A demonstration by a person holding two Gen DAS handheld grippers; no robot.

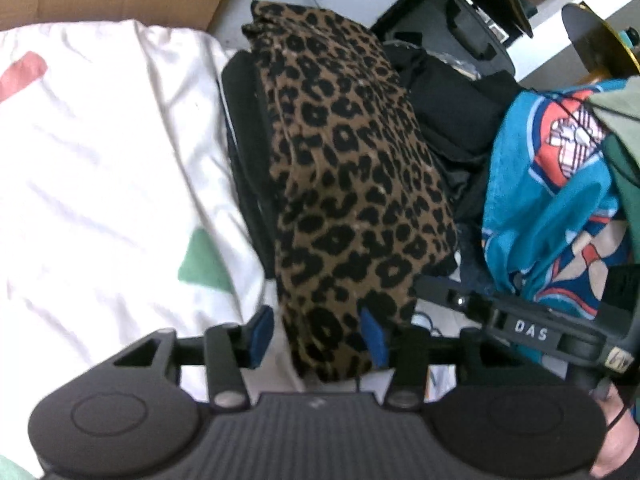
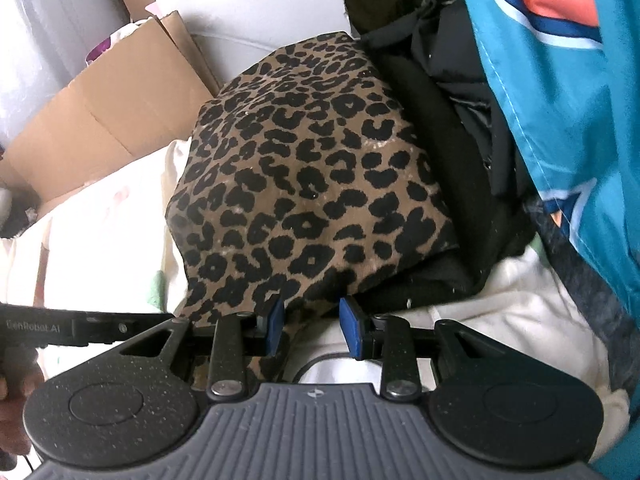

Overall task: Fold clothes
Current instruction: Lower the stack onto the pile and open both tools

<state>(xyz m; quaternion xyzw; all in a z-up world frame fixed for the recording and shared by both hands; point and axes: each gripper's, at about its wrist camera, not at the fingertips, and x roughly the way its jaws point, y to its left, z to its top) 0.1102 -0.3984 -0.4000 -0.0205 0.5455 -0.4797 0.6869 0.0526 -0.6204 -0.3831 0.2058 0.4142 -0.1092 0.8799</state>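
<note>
Across the middle of both wrist views lies the folded brown leopard-print garment (image 1: 352,168), resting on a stack of black clothes (image 1: 452,120) with the white patterned sheet (image 1: 100,152) to its left and a teal cartoon-print cloth (image 1: 560,184) at the right edge. My left gripper (image 1: 316,336) stands released, its blue pads apart at the near hem of the leopard piece and not pressing it. My right gripper (image 2: 312,328) is also parted at that garment's lower edge; one pad sits at the fabric, the other over white cloth, and I see no pinch. I judge the fold is being set down on the pile. To do it well, I would square the near edge with the stack beneath, smooth the top flat, then draw both tools straight back so no pad drags the hem.
</note>
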